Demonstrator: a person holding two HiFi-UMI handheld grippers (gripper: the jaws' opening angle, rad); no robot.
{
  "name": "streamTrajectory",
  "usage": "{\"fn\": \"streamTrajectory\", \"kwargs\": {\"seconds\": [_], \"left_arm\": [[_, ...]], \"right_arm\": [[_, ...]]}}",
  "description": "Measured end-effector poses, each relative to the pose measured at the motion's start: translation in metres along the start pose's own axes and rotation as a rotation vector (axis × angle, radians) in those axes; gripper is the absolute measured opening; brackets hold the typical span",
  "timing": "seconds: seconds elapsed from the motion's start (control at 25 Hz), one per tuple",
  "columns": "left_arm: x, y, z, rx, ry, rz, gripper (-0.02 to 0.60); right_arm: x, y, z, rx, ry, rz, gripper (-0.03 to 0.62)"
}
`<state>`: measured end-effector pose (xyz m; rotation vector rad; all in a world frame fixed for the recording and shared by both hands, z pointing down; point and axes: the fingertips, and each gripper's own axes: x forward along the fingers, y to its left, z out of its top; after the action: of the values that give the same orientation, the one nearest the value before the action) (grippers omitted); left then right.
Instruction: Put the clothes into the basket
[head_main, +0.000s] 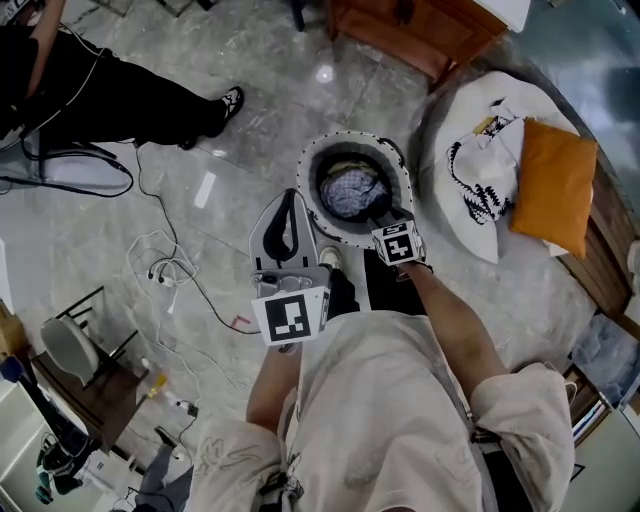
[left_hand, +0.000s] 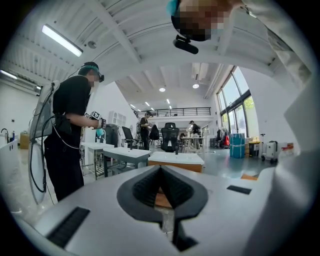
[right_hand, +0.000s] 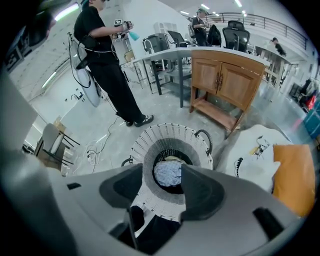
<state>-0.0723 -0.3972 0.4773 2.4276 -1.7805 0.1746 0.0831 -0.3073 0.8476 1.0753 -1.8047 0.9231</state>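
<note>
Right claw (right_hand: 162, 174), released, partly hides the basket (right_hand: 150, 137) holding a bluish cloth (head_main: 350, 192); left claw (left_hand: 161, 172) is clenched on nothing.

large open-plan research lab or test hall, not a dwelling. evidence: high white ceiling with strip lights (left_hand: 62, 40), a railed mezzanine (left_hand: 175, 111), tall windows (left_hand: 231, 107), work tables (left_hand: 125, 154), office chairs (left_hand: 170, 134). cables (head_main: 165, 265) trail over the polished stone floor (head_main: 100, 230). a second person (left_hand: 67, 135) wears recording gear. a staged domestic corner holds a wooden cabinet (right_hand: 225, 80), orange cushion (head_main: 552, 185) and woven basket (right_hand: 145, 145).
</note>
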Motion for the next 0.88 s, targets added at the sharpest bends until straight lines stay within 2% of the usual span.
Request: {"fn": "streamTrajectory", "kwargs": {"seconds": [0.24, 0.36, 0.56, 0.88], "left_arm": [[-0.007, -0.005, 0.012, 0.012, -0.042, -0.049, 0.002], [-0.019, -0.011, 0.012, 0.010, -0.018, -0.064, 0.002], [-0.025, -0.016, 0.021, 0.019, -0.035, -0.100, 0.002], [-0.034, -0.030, 0.036, 0.025, -0.059, -0.169, 0.002]], "right_arm": [[-0.038, -0.002, 0.016, 0.035, -0.104, -0.030, 0.224], [-0.066, 0.000, 0.018, 0.039, -0.165, -0.055, 0.221], [-0.108, -0.013, 0.033, 0.106, -0.289, -0.115, 0.215], [-0.191, -0.015, 0.076, 0.130, -0.514, -0.180, 0.221]]}}
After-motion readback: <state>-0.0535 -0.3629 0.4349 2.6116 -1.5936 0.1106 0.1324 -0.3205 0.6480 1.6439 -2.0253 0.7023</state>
